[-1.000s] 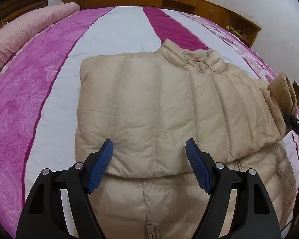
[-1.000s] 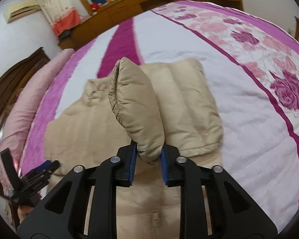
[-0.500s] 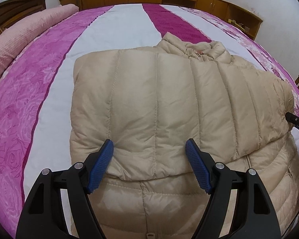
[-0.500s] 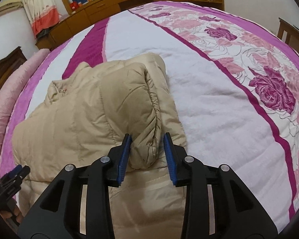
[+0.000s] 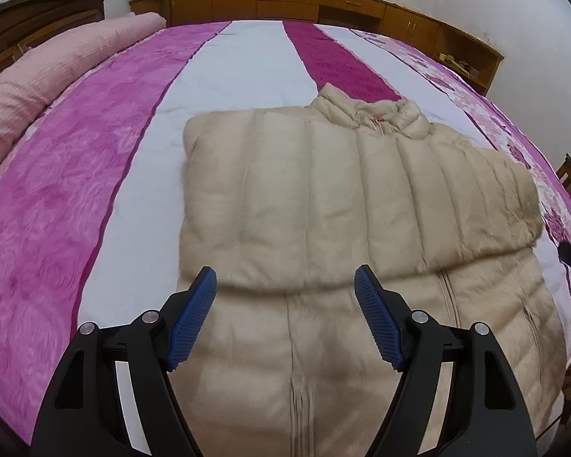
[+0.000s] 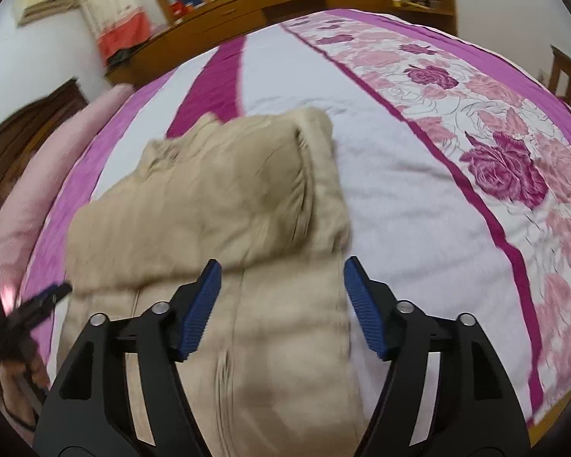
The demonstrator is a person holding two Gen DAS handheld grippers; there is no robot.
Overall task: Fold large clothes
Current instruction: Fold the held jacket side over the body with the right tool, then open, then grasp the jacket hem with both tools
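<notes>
Jaws of the left gripper (image 5: pixel 285 316) are spread wide and nothing is held between them; in the left wrist view they hang over the jacket (image 5: pixel 323 205), which is laid flat on the bed (image 5: pixel 240 61). A sleeve is folded across the jacket's chest, with the collar (image 5: pixel 373 114) at the far end and the zipper running between the jaws. A pink bolster (image 5: pixel 49 80) is seen along the bed's left edge, a wooden cabinet (image 5: pixel 285 0) behind.

In the right wrist view, the right gripper (image 6: pixel 281 304) is likewise held with jaws apart, gripping nothing, above the jacket's (image 6: pixel 217 205) lower half just short of the folded sleeve's edge. The left gripper (image 6: pixel 30 312) is seen at the left edge, beside the jacket. The view is blurred.
</notes>
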